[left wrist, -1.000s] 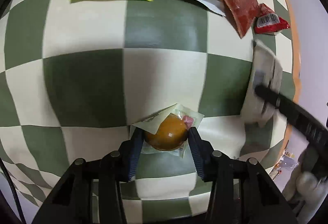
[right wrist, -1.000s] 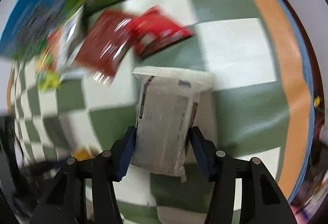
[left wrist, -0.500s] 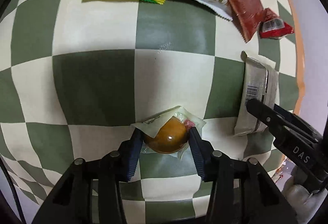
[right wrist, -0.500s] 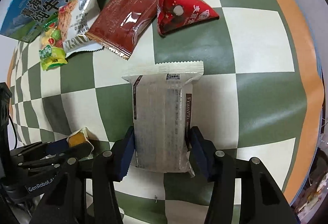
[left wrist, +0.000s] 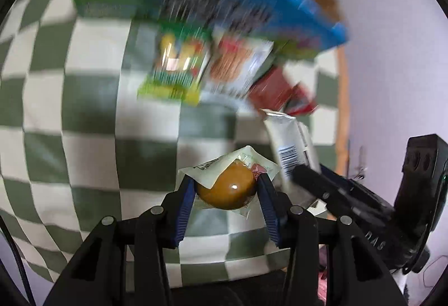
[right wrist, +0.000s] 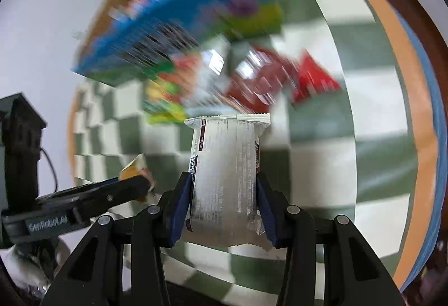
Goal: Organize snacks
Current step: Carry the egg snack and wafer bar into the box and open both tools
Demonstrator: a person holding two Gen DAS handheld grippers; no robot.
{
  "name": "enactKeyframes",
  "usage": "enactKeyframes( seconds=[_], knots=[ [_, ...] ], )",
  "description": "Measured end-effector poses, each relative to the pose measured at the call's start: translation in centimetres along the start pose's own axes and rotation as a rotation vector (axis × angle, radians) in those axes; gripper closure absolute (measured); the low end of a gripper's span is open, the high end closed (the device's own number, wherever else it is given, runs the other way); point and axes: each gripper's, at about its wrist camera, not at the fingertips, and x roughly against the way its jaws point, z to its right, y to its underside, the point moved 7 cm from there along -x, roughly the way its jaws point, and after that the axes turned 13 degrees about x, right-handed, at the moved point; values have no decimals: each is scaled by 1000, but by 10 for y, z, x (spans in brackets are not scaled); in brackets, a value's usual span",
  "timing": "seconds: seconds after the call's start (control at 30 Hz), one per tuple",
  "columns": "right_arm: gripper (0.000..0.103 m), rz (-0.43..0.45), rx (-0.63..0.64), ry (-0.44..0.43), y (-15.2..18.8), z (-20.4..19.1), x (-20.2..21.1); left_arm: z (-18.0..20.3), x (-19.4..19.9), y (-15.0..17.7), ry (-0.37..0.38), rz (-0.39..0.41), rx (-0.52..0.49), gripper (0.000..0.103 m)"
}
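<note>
i see the green and white checkered tablecloth point(right wrist: 313, 143) under everything, blurred in both views. at its far side stands a big blue box point(right wrist: 179, 17), with a smeared heap of snack bags point(left wrist: 212, 65) just in front of it, among them a red packet point(right wrist: 316, 79). my right gripper point(right wrist: 224, 194) is clamped on a long white wrapped bar point(right wrist: 226, 174), its far end pointing toward the heap, held above the cloth. my left gripper point(left wrist: 226, 191) is clamped on a small clear packet with a round brown sweet point(left wrist: 226, 188), just beside the bar.
</note>
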Motion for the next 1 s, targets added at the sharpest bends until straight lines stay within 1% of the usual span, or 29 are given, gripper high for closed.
enactKeyframes(
  seconds=[0.1, 0.17, 0.2, 0.27, 0.37, 0.43, 0.47, 0.57, 0.67, 0.73, 0.87, 1.0],
  knots=[
    [55, 79, 31, -33, -32, -18, 33, 9, 43, -33, 47, 65, -15, 61],
    [55, 133, 38, -61, -58, -26, 54, 19, 63, -50, 73, 97, -24, 61],
    [55, 151, 44, -68, -71, -29, 63, 14, 67, -62, 74, 110, -28, 61],
    [55, 191, 61, -62, -98, -40, 71, 17, 84, -85, 65, 145, -37, 61],
    [55, 245, 91, -26, -141, -45, 81, 20, 99, -119, 18, 200, -52, 61],
    [55, 259, 102, 1, -168, -51, 73, 12, 103, -144, -16, 220, -41, 61],
    [55, 257, 112, 19, -183, -52, 67, 14, 101, -156, -34, 226, -35, 61],
    [55, 247, 116, 46, -207, -53, 50, 7, 93, -189, -93, 230, -11, 60],
    [55, 227, 121, 86, -227, -48, 28, -1, 81, -210, -141, 226, 2, 60],
    [55, 208, 113, 101, -239, -44, 12, -8, 66, -224, -182, 215, 4, 60],
    [55, 177, 133, 147, -250, -39, -12, -23, 41, -241, -251, 191, 9, 60],
    [54, 137, 148, 170, -253, -34, -35, -33, 29, -248, -276, 173, 21, 59]
  ],
)
